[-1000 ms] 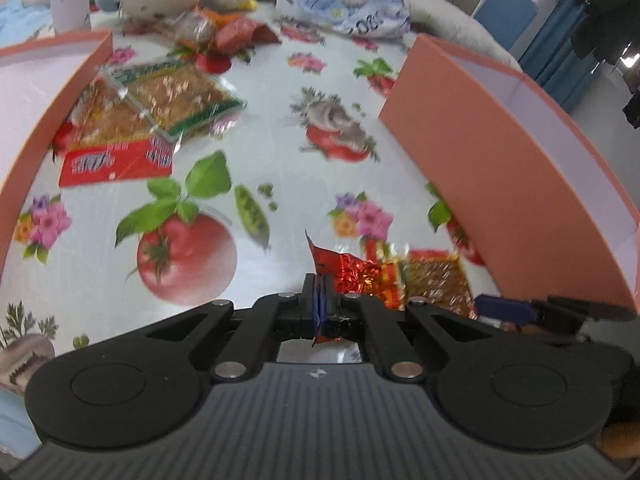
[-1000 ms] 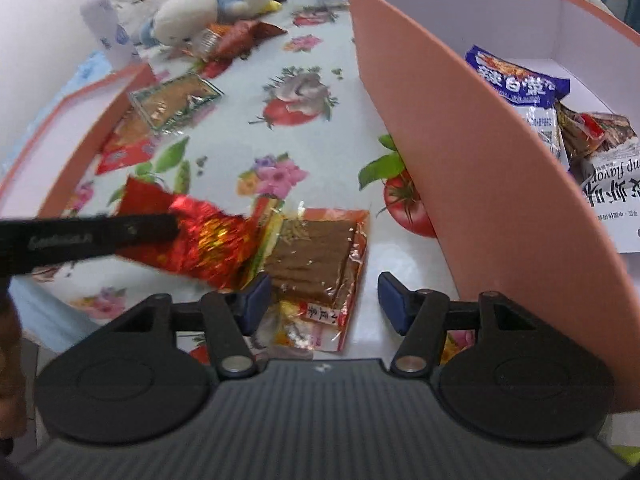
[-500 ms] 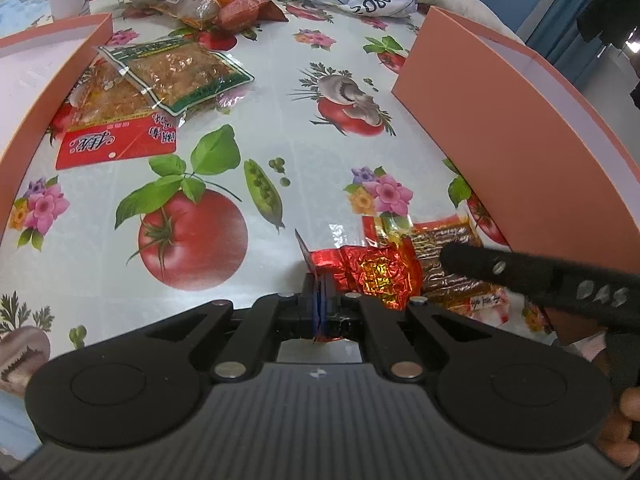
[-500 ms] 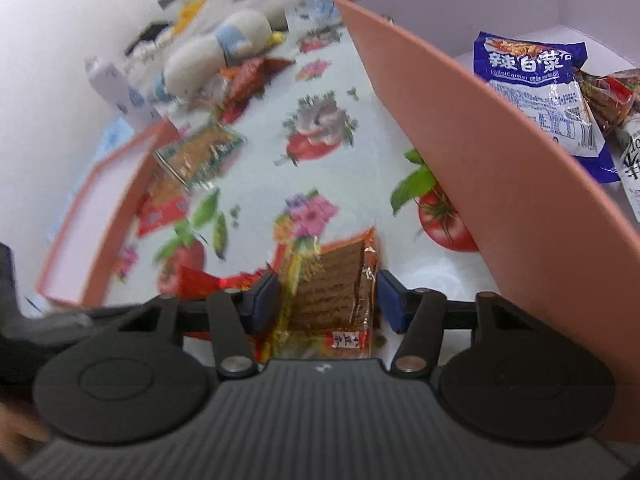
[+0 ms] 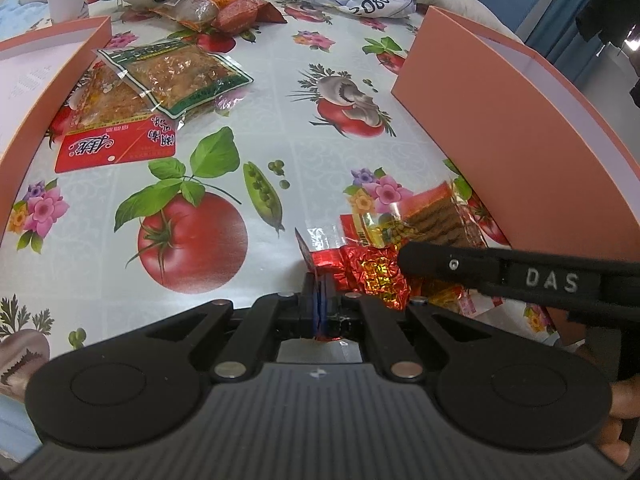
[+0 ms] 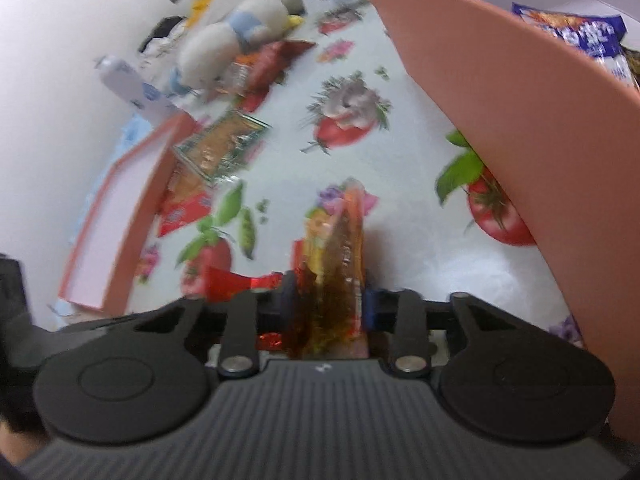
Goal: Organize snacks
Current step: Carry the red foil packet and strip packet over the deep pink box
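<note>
Two packets gripped at once. Left gripper (image 5: 320,300) clamped on red foil packet (image 5: 372,270), low over tablecloth (image 5: 280,128). Right gripper (image 6: 325,300) closing on brown snack packet (image 6: 338,272), buckled between pads. Next, probably: lift, carry to pink box (image 6: 520,128).

Right hand-held gripper (image 6: 326,300) closing on brown snack packet (image 6: 340,256) (blurred)

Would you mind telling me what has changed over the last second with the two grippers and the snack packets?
The right gripper has rolled and its jaws are closing on the brown snack packet, which now stands folded up on edge between them instead of lying flat. The left gripper stays shut on the corner of the red foil packet. The packets beside the left box and the right box have not moved.
</note>
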`<move>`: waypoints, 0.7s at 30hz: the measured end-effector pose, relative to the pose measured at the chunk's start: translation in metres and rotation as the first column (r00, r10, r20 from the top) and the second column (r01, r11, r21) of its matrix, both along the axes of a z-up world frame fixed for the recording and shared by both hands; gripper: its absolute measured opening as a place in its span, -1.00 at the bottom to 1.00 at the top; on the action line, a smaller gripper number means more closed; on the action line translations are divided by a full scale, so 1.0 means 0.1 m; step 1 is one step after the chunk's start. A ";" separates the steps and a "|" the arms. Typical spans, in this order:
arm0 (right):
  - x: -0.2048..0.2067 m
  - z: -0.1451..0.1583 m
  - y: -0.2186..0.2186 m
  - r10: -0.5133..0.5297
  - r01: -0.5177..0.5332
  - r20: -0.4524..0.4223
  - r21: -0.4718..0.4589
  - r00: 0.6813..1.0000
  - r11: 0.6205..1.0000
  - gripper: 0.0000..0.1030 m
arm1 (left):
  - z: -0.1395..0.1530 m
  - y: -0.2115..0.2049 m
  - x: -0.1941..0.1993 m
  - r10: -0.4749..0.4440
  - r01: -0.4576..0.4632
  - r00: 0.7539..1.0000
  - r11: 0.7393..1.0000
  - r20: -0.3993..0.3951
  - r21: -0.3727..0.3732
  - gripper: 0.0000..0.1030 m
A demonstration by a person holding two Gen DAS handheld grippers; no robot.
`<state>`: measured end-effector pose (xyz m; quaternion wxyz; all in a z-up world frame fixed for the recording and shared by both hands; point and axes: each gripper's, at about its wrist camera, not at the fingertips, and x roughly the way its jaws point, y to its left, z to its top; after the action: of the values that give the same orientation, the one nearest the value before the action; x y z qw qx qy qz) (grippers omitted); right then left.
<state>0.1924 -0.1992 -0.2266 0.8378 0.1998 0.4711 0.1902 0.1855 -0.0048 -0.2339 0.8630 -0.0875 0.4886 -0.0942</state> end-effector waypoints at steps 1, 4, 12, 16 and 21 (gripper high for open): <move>-0.01 0.01 0.01 0.005 -0.005 0.005 -0.006 1.000 1.000 -0.62 | 0.01 0.00 0.00 0.001 -0.001 1.000 1.000 0.000 -0.002 -0.97; -0.05 0.09 0.04 0.018 -0.017 0.036 -0.040 0.999 0.999 -0.80 | 0.08 0.02 -0.02 0.010 -0.010 1.000 1.000 0.009 -0.027 -0.97; -0.20 0.45 -0.02 -0.010 0.037 0.167 -0.159 0.986 0.987 -0.81 | 0.52 0.14 -0.18 0.068 -0.061 0.994 0.995 0.088 -0.083 -0.98; -0.31 0.64 -0.05 -0.002 0.046 0.216 -0.198 0.976 0.979 -0.81 | 0.74 0.15 -0.27 0.080 -0.070 0.990 0.994 0.115 -0.084 -0.98; -0.52 0.89 -0.10 0.006 0.051 0.255 -0.217 0.967 0.975 -0.81 | 1.01 0.13 -0.39 0.086 -0.075 0.985 0.994 0.152 -0.083 -0.98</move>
<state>0.1409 -0.2093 -0.1377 0.9104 0.0847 0.3759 0.1507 0.1460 0.0078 -0.1324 0.8976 -0.1326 0.4119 -0.0844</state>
